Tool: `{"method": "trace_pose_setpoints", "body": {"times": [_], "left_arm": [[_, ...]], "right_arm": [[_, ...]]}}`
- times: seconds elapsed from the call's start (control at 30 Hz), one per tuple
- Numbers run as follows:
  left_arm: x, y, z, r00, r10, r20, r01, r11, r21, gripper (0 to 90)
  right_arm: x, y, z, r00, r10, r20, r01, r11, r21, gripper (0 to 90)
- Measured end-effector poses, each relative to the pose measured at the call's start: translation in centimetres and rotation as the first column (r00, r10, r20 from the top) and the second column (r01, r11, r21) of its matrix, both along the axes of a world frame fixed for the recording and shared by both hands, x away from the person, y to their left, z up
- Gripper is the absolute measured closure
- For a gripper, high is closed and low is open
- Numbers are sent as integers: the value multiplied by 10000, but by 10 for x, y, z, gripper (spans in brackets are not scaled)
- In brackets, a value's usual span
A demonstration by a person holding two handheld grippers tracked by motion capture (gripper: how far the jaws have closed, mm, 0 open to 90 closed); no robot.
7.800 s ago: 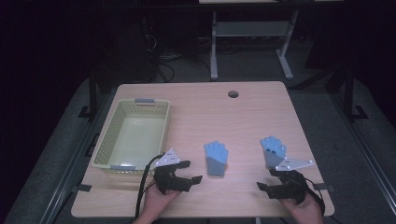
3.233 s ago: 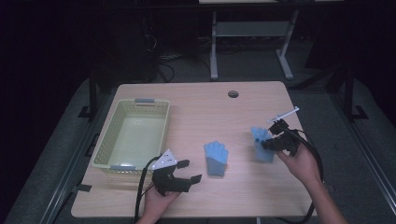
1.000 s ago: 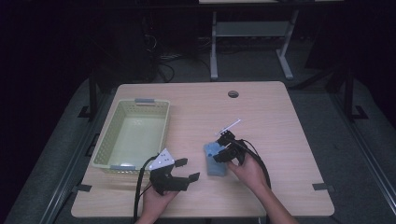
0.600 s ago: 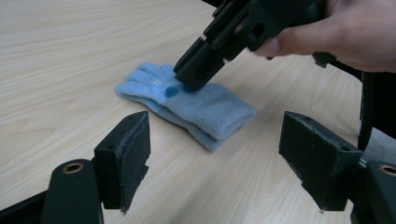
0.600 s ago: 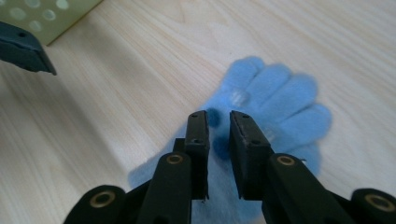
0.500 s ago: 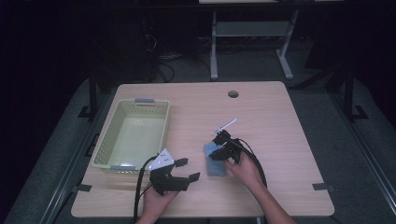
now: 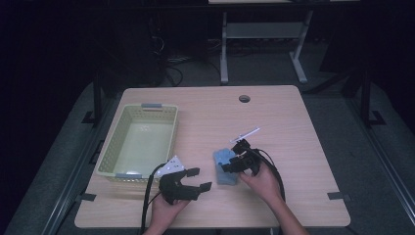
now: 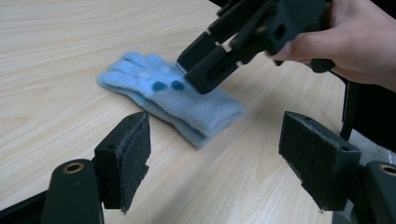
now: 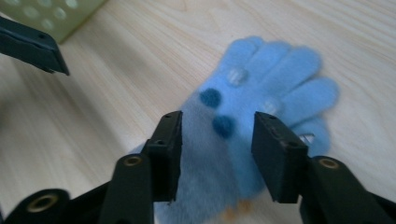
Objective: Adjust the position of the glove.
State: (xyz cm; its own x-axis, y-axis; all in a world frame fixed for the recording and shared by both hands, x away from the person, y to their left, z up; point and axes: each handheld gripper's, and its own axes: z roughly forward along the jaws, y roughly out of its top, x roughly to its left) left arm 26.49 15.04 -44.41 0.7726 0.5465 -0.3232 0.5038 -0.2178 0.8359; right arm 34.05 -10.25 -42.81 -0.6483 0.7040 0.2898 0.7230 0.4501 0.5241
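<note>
Two light blue gloves point(image 7: 224, 169) lie stacked near the table's front middle, and the top glove point(image 9: 266, 79) has dark blue dots on its palm. The lower glove point(image 9: 313, 135) peeks out beneath it. My right gripper point(image 7: 229, 164) hovers just over the stack; its jaws have just been opening and now stand apart above the top glove point(image 8: 173, 100) without pressing on it. In its own view my right gripper point(image 9: 217, 140) frames the glove's cuff. My left gripper point(image 7: 197, 178) rests open left of the stack, with nothing between its pads point(image 8: 133, 158).
A pale yellow-green basket point(image 7: 110, 156) stands on the left of the wooden table point(image 7: 293, 127), close behind my left hand. A cable hole point(image 7: 244, 98) sits near the far edge. A thin white rod point(image 7: 247, 133) sticks out from the right gripper.
The right hand carried a blue glove from the table's right side onto the middle glove. In the last second its jaws parted and the glove now lies free on the stack.
</note>
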Motion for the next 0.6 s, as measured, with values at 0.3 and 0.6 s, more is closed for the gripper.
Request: {"method": "trace_pose_setpoints", "body": {"times": [0.3, 0.6], "left_arm": [[12, -9, 2, 9955, 238, -922, -223, 9996, 178, 248], [33, -27, -4, 9688, 812, -2341, -710, 9961, 519, 300]], "right_arm": [[-16, -33, -5, 9969, -772, -170, 786, 9906, 1116, 396], [-17, -44, -13, 9872, -1446, -675, 1547, 9707, 1841, 391]]}}
